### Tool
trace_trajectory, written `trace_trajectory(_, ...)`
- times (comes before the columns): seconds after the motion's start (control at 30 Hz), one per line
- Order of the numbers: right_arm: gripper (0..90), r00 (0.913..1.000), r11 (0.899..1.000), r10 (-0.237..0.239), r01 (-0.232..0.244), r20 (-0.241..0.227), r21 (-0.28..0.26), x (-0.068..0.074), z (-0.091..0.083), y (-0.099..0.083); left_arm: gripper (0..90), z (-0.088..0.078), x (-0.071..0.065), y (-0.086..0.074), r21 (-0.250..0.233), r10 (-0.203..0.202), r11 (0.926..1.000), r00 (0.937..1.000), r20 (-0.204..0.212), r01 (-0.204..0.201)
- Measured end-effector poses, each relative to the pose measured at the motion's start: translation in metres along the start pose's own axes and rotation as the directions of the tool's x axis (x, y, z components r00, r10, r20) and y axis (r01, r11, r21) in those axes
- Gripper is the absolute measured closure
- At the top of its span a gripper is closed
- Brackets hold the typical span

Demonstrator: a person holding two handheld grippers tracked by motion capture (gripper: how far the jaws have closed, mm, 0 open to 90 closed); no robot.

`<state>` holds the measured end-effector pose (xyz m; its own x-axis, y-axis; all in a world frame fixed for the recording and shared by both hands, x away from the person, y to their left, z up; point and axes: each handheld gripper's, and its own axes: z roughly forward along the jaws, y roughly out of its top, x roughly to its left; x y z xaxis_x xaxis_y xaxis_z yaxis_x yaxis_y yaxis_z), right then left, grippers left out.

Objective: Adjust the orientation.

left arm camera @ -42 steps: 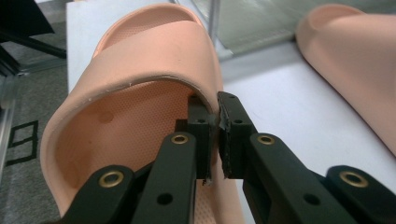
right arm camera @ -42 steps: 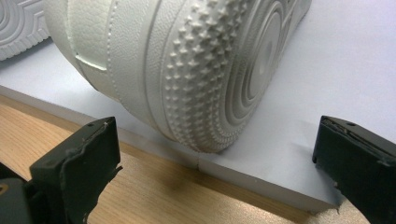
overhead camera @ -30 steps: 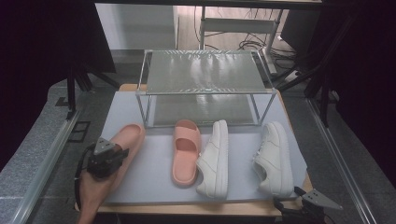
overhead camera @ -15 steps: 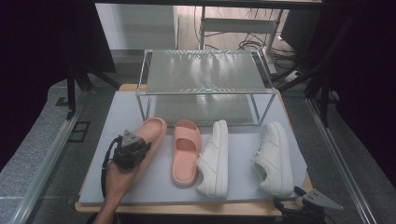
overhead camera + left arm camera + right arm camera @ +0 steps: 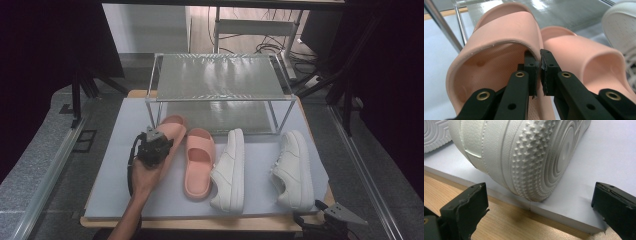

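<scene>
two white sneakers (image 5: 230,170), wire rack (image 5: 220,80)

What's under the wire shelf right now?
Under the wire shelf only bare grey mat shows; the held pink slipper's toe sits by its front left leg. The back edge is hidden behind the glare.

Two salmon-pink slides (image 5: 200,162) sit beside two white sneakers (image 5: 295,167), their soles stud-patterned, on a pale grey mat (image 5: 112,185) over the tan wood counter (image 5: 200,224); the tongs (image 5: 537,75) are black.
</scene>
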<state>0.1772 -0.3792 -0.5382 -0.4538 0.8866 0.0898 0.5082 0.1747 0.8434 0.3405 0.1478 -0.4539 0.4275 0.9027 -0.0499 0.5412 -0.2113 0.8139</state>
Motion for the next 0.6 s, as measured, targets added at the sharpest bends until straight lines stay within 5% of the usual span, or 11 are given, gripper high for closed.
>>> trace_trajectory(0.6,0.6,1.0,1.0,0.002,-0.002,-0.005,-0.005,-0.001,0.0,0.0,84.0,0.05,-0.003,0.022,-0.032,-0.005,0.9995,0.9925,-0.122,0.001)
